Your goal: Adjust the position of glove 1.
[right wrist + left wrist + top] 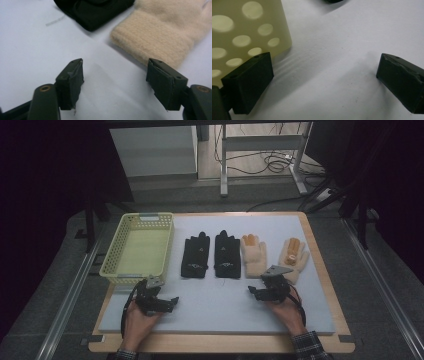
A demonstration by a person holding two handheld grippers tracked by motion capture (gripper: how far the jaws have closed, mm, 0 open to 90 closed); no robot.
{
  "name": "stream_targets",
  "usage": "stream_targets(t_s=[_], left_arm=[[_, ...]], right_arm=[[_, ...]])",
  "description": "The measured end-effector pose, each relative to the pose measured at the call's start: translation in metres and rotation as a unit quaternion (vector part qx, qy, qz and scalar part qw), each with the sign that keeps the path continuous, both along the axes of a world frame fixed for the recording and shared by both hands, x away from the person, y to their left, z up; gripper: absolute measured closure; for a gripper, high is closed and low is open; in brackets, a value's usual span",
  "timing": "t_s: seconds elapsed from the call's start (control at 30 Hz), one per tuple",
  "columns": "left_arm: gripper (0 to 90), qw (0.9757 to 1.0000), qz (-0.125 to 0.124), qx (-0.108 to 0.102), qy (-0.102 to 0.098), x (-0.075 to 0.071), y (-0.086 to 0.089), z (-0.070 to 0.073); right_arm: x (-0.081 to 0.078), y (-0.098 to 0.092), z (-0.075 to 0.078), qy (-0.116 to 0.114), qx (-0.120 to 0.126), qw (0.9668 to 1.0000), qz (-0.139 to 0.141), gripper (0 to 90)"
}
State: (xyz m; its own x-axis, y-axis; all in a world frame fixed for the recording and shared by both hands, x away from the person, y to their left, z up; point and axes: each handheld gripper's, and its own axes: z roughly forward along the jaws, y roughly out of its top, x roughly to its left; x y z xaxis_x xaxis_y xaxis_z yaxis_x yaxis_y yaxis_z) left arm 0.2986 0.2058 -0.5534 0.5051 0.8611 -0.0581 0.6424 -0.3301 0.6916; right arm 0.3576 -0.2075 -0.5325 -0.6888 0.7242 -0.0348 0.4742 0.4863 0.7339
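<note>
Four gloves lie in a row on the white mat (220, 312): two black gloves (195, 255) (227, 254) and two cream knitted gloves (254, 256) (294, 256), the right one with orange fingers. A pale yellow perforated basket (169, 242) stands left of them and looks empty. My left gripper (172, 301) rests open on the mat just in front of the basket's near right corner (249, 27). Nothing sits between the jaws of the left gripper (324, 65). My right gripper (251, 292) is open, low over the mat. The right gripper (115, 70) points at a cream glove's cuff (160, 40), beside a black glove's cuff (95, 12).
The mat covers a wooden table (325, 270) with a narrow bare rim. Metal rails (65, 305) run along both sides on the floor. A white desk frame and cables (270, 162) stand beyond the far edge. Bare mat lies between the two hands.
</note>
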Motion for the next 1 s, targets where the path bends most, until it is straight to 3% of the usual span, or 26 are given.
stream_targets(t_s=[0.03, 1.0], left_arm=[[0.9, 1.0, 0.0, 0.0, 0.0, 0.0, -0.0001, 0.0], [1.0, 1.0, 0.0, 0.0, -0.001, -0.0002, -0.0001, -0.0002]], right_arm=[[-0.0016, 0.0018, -0.0002, -0.008, -0.009, 0.9999, 0.0, 28.7], [-0.0004, 0.0013, 0.0, -0.001, -0.006, 1.0, -0.002, 27.1]])
